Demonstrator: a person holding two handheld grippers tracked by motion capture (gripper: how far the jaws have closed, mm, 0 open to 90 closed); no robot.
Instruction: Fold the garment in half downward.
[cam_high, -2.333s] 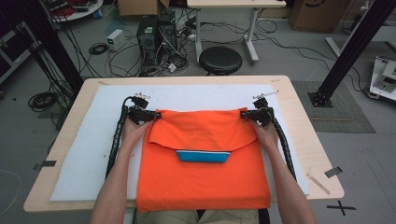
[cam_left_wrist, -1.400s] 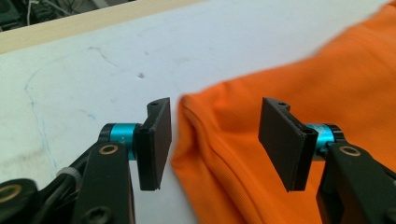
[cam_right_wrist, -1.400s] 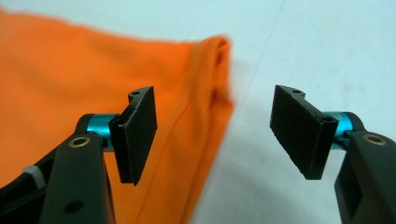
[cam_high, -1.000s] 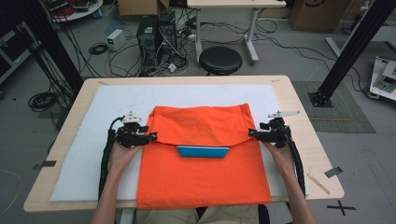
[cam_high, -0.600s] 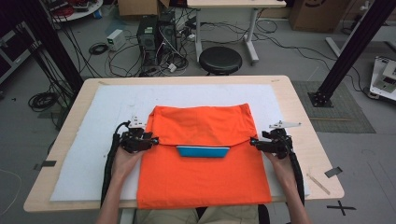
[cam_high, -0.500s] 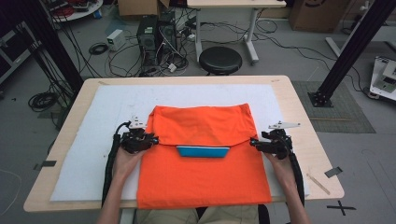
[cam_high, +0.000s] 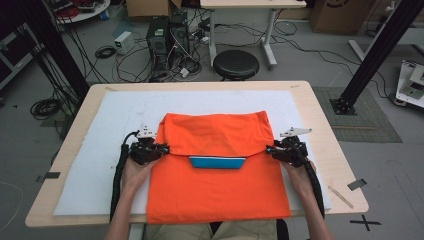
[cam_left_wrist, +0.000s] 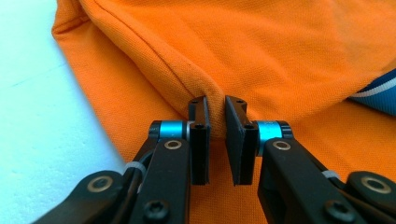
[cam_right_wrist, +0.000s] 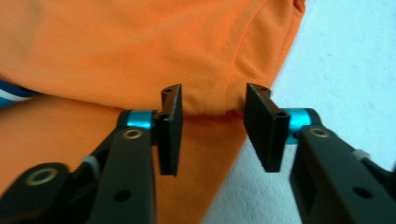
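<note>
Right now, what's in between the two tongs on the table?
In the high view, the orange shirt spans the stretch between the left tongs and the right tongs, with its blue collar midway.

Even, soft overhead light on the worktop (cam_high: 310, 107); shadows are faint and there is no glare. The high view is slightly soft. Both gripper views blur toward 12 o'clock.

Left tongs (cam_left_wrist: 216, 122) jaws narrowly parted; right tongs (cam_right_wrist: 212, 114) jaws spread wide.
</note>
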